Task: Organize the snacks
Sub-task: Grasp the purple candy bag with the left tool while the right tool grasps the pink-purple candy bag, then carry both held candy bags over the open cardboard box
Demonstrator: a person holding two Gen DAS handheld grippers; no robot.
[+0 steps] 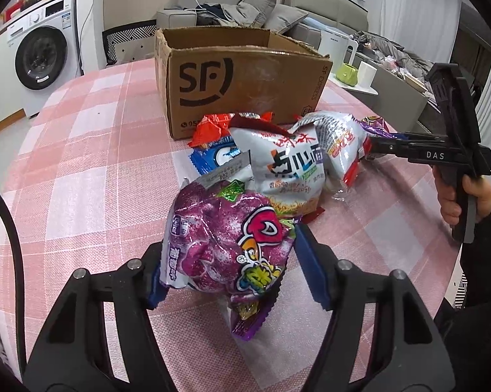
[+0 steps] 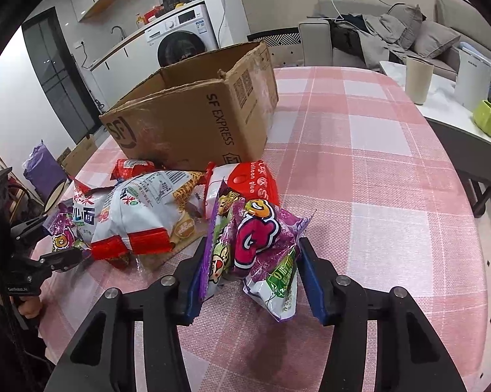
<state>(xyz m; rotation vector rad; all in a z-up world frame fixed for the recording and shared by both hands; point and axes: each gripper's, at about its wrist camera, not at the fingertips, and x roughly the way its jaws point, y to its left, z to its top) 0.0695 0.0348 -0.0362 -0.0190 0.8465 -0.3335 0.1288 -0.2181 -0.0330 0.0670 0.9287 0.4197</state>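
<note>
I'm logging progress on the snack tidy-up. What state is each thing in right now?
Cardboard box: open, upright on the table.
Left tongs: closed on a purple snack bag.
Right tongs: closed on another purple snack bag.
White noodle bag: lying in the pile, outside the box.
Washing machine: door shut.
</note>
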